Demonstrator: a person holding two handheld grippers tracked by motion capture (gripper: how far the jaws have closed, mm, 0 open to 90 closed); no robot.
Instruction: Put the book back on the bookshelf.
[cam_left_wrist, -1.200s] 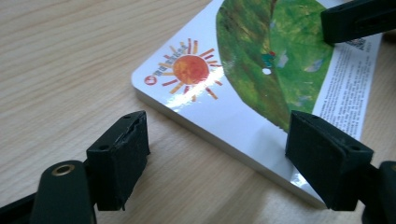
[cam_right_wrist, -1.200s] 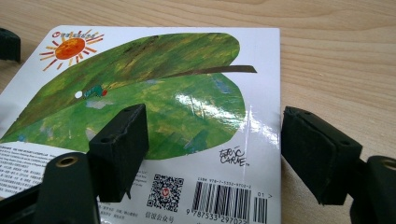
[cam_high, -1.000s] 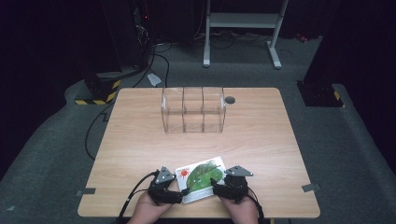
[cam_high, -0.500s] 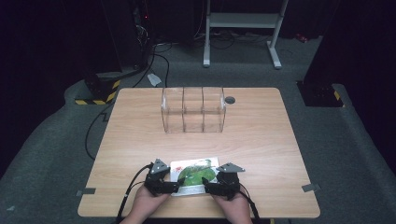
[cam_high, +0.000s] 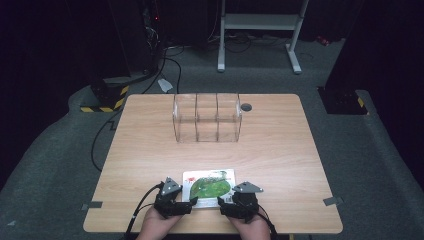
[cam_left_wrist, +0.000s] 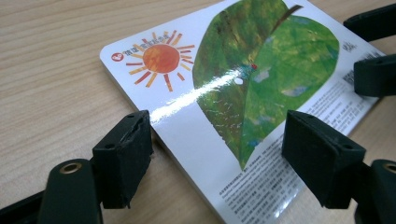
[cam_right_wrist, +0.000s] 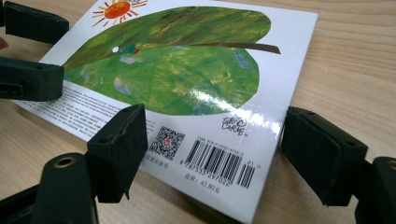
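High view: my two hands come in from the near edge of the wooden table (cam_high: 150, 150), close together, each wrapped around its tongs. My left hand (cam_high: 159, 226) sits at the near left corner of the book (cam_high: 208, 186), and my left tongs (cam_high: 190, 202) point inward and to the right along the book's near edge. My right hand (cam_high: 250, 227) mirrors it at the near right corner, with my right tongs (cam_high: 221, 202) pointing inward to the left. Both forearms stay low, and a black cable (cam_high: 137, 210) trails from the left tongs back off the table edge.

The book lies flat, back cover up, near the table's near edge and midway across it, between my two tongs. Well apart from it, toward the far side, stands a clear plastic rack (cam_high: 206, 117) with three compartments, and a small dark disc (cam_high: 246, 107) sits just beside the rack on its right.

Left gripper view: my left tongs (cam_left_wrist: 217, 154) are spread wide apart, one jaw over bare wood beside the book's (cam_left_wrist: 243, 84) edge and the other over the cover's printed text; whether either touches the cover I cannot tell. An orange sun (cam_left_wrist: 160, 58) and a big green leaf (cam_left_wrist: 266, 70) are printed on it.

Right gripper view: my right tongs (cam_right_wrist: 212, 154) are likewise wide apart, straddling the book's (cam_right_wrist: 187, 70) corner where the barcode (cam_right_wrist: 219, 163) is printed, clamped on nothing.
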